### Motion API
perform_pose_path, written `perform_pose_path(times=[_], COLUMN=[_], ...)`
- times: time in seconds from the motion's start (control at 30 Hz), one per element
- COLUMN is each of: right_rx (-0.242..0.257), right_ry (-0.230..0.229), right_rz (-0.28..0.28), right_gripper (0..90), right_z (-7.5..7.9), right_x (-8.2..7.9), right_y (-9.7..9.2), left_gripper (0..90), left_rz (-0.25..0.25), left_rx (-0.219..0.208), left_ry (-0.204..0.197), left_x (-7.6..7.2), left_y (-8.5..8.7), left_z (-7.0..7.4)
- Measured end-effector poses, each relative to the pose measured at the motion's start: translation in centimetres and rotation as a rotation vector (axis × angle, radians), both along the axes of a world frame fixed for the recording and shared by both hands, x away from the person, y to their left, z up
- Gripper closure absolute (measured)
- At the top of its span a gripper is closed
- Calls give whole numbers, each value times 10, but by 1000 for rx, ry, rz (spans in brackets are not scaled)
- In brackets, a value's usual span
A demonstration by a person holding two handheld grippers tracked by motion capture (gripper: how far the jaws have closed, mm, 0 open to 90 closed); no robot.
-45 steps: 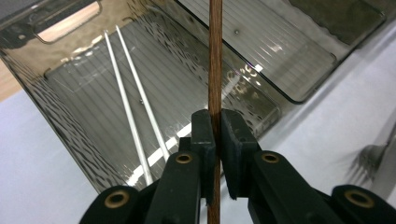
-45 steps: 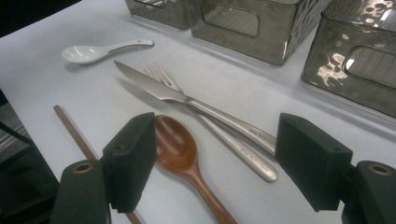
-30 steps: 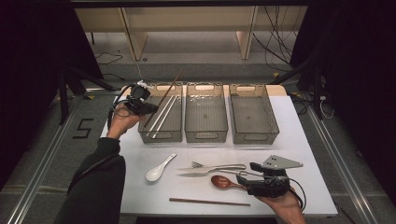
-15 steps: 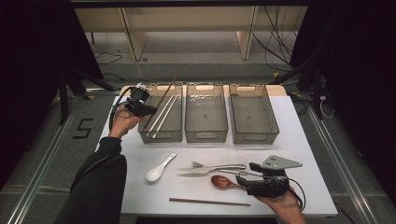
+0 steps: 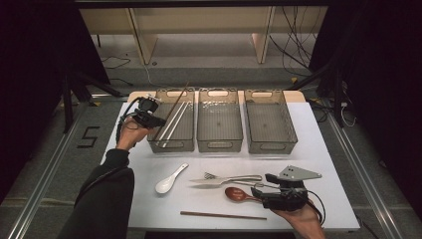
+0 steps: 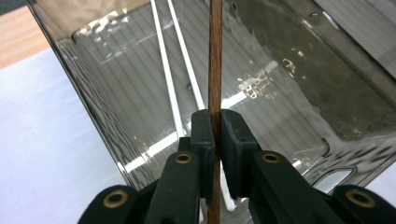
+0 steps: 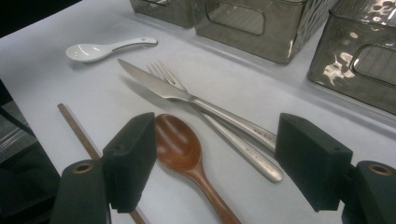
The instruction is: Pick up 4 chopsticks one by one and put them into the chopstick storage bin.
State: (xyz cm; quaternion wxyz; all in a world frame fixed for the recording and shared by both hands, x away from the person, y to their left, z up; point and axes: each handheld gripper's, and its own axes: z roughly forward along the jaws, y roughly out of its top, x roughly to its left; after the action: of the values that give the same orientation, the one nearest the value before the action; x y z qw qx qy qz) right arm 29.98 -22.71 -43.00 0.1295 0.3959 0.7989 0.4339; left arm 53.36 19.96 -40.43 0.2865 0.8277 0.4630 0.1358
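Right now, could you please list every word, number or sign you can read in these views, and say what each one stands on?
"5": a large dark numeral on the grey floor left of the table.
The knife handle bears tiny stamped marks, too small to read.
The three bins carry no legible label.

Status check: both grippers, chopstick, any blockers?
Left gripper shut on brown chopstick, over left bin. Right gripper open above wooden spoon. White chopsticks already in bin; nothing blocking.
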Motion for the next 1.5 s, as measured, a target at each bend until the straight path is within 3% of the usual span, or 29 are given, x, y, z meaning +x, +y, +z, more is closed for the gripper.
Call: perform_pose_path(times=[0.17, 0.3, 0.4, 0.63, 0.77, 0.93, 1.03, 1.3, 1.4, 1.5], right_rx=[0, 3, 4, 4, 4, 2, 1, -2, -2, -3], right_ry=[-1, -1, -3, -3, -6, -5, -5, -1, 2, 3], right_rz=[2, 1, 0, -3, -6, -8, -8, -8, -6, -7], right_gripper=[302, 302, 302, 302, 302, 301, 301, 301, 300, 300], right_z=[0, 0, 0, 1, 0, 1, 1, 0, -1, -1], right_x=[0, 0, 0, 0, 0, 0, 0, 0, 0, 0], right_y=[0, 0, 0, 0, -1, -1, -2, -2, -2, -2], left_gripper=[821, 709, 623, 404, 348, 306, 289, 267, 263, 257], left_rz=[0, 9, -11, -89, -155, -235, -291, -404, -431, -478], left_rx=[0, -21, -36, -66, -89, -111, -53, -16, 22, 50], left_ry=[15, 6, -6, -54, -72, -66, -49, -17, -13, 19], left_x=[0, -5, -13, -49, -74, -103, -115, -146, -156, -166], left_y=[0, 0, -3, -21, -34, -49, -61, -82, -90, -97], left_z=[-2, 3, 10, 27, 32, 28, 21, 16, 10, 0])
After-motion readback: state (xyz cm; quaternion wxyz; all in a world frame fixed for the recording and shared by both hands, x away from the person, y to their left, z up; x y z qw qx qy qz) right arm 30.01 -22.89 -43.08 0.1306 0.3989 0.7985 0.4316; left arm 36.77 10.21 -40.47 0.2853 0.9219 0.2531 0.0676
